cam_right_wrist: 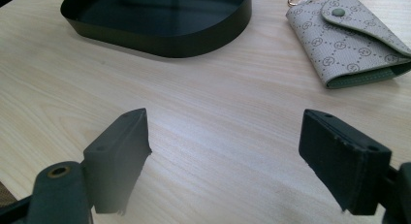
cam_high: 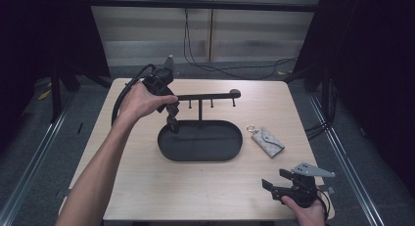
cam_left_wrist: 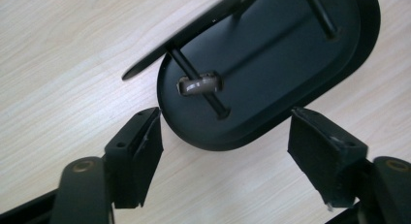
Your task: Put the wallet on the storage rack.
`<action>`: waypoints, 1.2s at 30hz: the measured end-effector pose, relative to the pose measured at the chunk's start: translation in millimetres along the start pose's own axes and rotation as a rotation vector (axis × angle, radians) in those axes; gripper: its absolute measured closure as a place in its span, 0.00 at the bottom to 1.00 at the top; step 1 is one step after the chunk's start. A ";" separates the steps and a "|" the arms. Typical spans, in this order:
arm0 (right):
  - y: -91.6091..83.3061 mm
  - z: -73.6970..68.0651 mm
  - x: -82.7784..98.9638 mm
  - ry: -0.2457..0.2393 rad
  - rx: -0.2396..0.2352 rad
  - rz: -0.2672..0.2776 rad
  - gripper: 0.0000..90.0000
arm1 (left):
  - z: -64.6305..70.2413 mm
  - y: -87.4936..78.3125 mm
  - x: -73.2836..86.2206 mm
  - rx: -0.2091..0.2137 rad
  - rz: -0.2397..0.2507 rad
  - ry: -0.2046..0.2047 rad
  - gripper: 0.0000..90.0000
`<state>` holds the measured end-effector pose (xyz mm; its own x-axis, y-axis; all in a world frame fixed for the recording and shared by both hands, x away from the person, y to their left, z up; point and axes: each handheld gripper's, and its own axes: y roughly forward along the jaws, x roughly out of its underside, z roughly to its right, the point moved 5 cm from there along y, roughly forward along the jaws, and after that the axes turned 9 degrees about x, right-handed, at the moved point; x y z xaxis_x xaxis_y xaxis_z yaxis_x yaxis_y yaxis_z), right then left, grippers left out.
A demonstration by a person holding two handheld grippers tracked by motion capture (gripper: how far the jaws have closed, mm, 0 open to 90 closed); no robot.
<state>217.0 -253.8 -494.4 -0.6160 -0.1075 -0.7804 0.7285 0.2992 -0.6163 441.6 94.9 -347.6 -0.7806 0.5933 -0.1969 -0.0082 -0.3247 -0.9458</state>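
Observation:
A black oval tray (cam_high: 200, 158) sits mid-table, with a T-shaped stand rising from it whose crossbar (cam_high: 205, 96) carries short pegs. My left gripper (cam_high: 173, 125) points down over the tray's left end. In the left gripper view this gripper (cam_left_wrist: 225, 132) is open, hanging above the tray (cam_left_wrist: 291, 64), and a small metal ring (cam_left_wrist: 197, 84) sits on a peg under the crossbar (cam_left_wrist: 194, 32). A grey patterned key pouch (cam_high: 268, 142) with a metal loop lies right of the tray. My right gripper (cam_high: 275, 179) rests open near the front right edge, facing the pouch (cam_right_wrist: 358, 44) and the tray (cam_right_wrist: 160, 37).
The light wooden table (cam_high: 147, 187) has bare surface in front of the tray and along its left side. Cables run across the floor behind the table. Dark curtains stand on both sides, and metal rails flank the table on the floor.

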 end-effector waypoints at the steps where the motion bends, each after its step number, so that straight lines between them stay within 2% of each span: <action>1: -0.1 0.0 0.0 0.000 0.000 0.000 0.21 | -0.7 0.0 2.0 0.004 0.002 0.009 0.30; 4: 0.8 0.8 -0.3 0.007 0.002 -0.002 0.20 | -2.5 -0.4 7.5 0.032 0.023 0.039 0.26; 7: 0.9 0.8 -0.1 0.005 0.003 -0.004 0.20 | -1.1 0.0 13.7 0.125 0.047 0.057 0.20; 10: 0.9 1.8 -0.5 0.021 0.006 -0.002 0.20 | -3.2 0.3 19.2 0.095 0.088 0.068 0.20; 12: 2.5 2.7 -0.9 0.024 0.008 -0.007 0.20 | -3.7 2.7 24.2 0.120 0.087 0.094 0.20; 14: 3.2 2.6 -1.2 0.022 0.010 -0.009 0.20 | -4.8 4.5 30.3 0.118 0.082 0.114 0.20; 16: 2.9 1.9 -1.1 0.018 0.013 -0.008 0.20 | -8.6 5.6 34.5 0.093 0.088 0.110 0.20; 19: 1.9 2.3 -1.0 0.022 0.016 -0.005 0.20 | -12.0 6.0 41.6 0.078 0.099 0.108 0.20; 20: 1.8 2.5 -1.0 0.022 0.015 -0.005 0.20 | -12.2 6.1 45.8 0.063 0.101 0.126 0.21; 26: 1.2 2.0 -0.4 0.016 0.012 -0.003 0.20 | -8.1 8.1 60.5 0.044 0.144 0.165 0.23; 30: 1.3 2.4 -0.5 0.020 0.013 -0.005 0.20 | -12.3 15.3 71.5 0.055 0.189 0.181 0.23; 33: 2.2 2.5 -0.7 0.017 0.013 -0.005 0.20 | -20.7 20.2 81.0 0.089 0.194 0.186 0.23; 35: 1.9 2.6 -0.6 0.023 0.015 -0.007 0.20 | -24.9 22.1 87.6 0.060 0.211 0.180 0.23; 36: 1.9 2.8 -0.6 0.025 0.015 -0.006 0.20 | -25.4 23.1 90.8 0.067 0.223 0.171 0.23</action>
<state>219.6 -255.8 -495.4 -0.6279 -0.0858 -0.7736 0.7288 0.2841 -0.6230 386.3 160.0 -393.9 -0.6512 0.6155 -0.4439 0.1057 -0.5057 -0.8562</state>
